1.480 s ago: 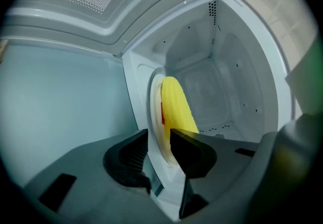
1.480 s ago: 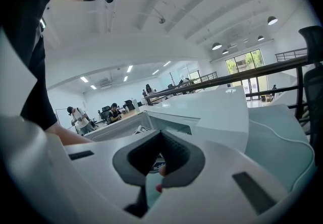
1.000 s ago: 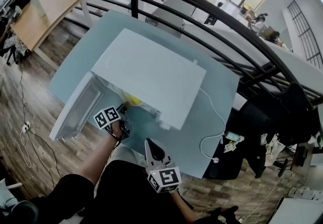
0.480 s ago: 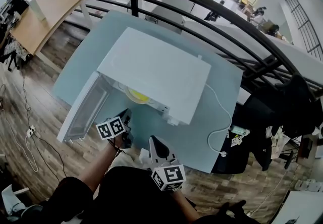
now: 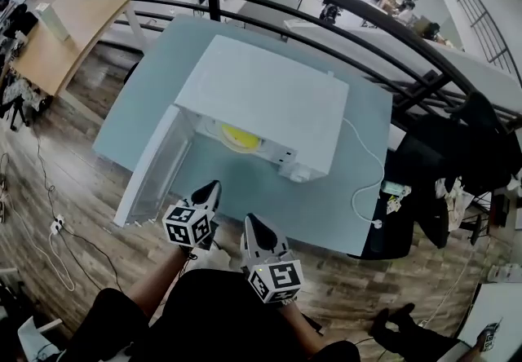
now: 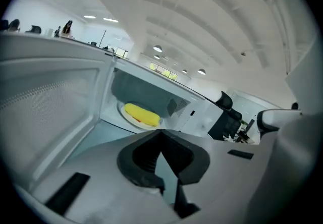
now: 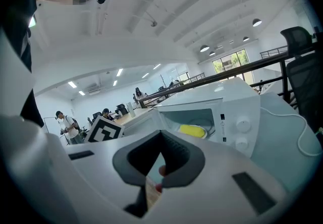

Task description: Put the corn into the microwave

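The left gripper (image 5: 210, 189) has drawn back from the white box-shaped microwave (image 5: 261, 99) toward the person, jaws just closed on nothing; the right gripper (image 5: 249, 222) beside it is likewise pinched together, empty; the yellow corn cob (image 5: 241, 138) lies inside the microwave; its white door (image 5: 155, 177) hangs wide, so I reckon a careless shove could slam it or shift the microwave; under it, a pale blue table (image 5: 245, 205); beyond, a black railing (image 5: 326, 6) and open office.

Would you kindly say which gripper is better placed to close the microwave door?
Probably the left gripper: it sits beside the open door, while the right gripper is farther from it. The corn is already inside.
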### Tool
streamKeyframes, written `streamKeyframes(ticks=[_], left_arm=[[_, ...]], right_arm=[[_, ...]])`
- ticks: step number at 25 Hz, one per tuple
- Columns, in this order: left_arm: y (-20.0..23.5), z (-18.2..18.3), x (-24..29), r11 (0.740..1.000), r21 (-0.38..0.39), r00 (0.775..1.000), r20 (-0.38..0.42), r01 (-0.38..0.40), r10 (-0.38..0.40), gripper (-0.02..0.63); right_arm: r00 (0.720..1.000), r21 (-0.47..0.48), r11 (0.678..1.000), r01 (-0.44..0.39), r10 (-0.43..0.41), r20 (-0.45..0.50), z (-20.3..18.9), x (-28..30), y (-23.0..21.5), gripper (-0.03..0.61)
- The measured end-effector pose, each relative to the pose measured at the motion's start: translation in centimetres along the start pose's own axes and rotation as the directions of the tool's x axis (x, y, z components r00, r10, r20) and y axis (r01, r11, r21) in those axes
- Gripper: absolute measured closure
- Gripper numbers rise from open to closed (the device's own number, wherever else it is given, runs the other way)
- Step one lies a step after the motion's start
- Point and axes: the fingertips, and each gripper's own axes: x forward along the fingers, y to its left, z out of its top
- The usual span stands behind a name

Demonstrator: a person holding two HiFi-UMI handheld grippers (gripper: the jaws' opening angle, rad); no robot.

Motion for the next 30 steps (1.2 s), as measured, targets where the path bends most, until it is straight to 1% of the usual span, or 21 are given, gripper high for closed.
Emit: streamKeyframes(ticks=[4, 7, 10, 13, 20, 22, 25, 30], left_arm=[[-1.5, 1.1, -3.7, 0.992, 0.118, 0.998, 0.041, 0.043, -0.049, 0.611], [-2.4, 1.7, -6.9, 0.983, 0.171, 0.994, 0.071, 0.067, -0.080, 0.611], [-2.9, 1.9, -10.3, 0.974, 0.217, 0.991, 0.093, 0.070, -0.092, 0.611], [-2.7, 1.9, -13.3, 0.973, 0.222, 0.989, 0.115, 0.066, -0.093, 0.612], [-2.7, 2.0, -19.1, 0.983, 0.173, 0.979, 0.183, 0.062, -0.094, 0.611], [-3.0, 2.2, -20.6, 0.981, 0.186, 0.975, 0.199, 0.062, -0.100, 0.612], [-3.6, 2.5, -22.3, 0.971, 0.228, 0.969, 0.218, 0.064, -0.116, 0.612], [-3.9, 3.0, -24.4, 0.966, 0.251, 0.962, 0.239, 0.068, -0.130, 0.611]], right_arm=[[1.000, 0.003, 1.000, 0.027, -0.027, 0.014, -0.9, -0.6, 2.4, 0.569], [0.999, 0.003, 0.999, 0.045, -0.045, 0.026, -1.4, -1.3, 4.0, 0.569], [0.998, 0.004, 0.999, 0.051, -0.051, 0.042, -2.2, -2.4, 5.6, 0.569], [0.997, -0.003, 0.998, 0.059, -0.059, 0.056, -2.4, -3.4, 7.2, 0.569], [0.994, -0.025, 0.996, 0.081, -0.079, 0.078, -2.8, -6.0, 10.0, 0.570], [0.993, -0.034, 0.996, 0.085, -0.082, 0.090, -2.6, -6.6, 10.5, 0.571], [0.990, -0.047, 0.994, 0.094, -0.088, 0.111, -2.1, -7.3, 10.9, 0.570], [0.983, -0.066, 0.993, 0.102, -0.091, 0.158, -0.8, -8.3, 11.8, 0.571]])
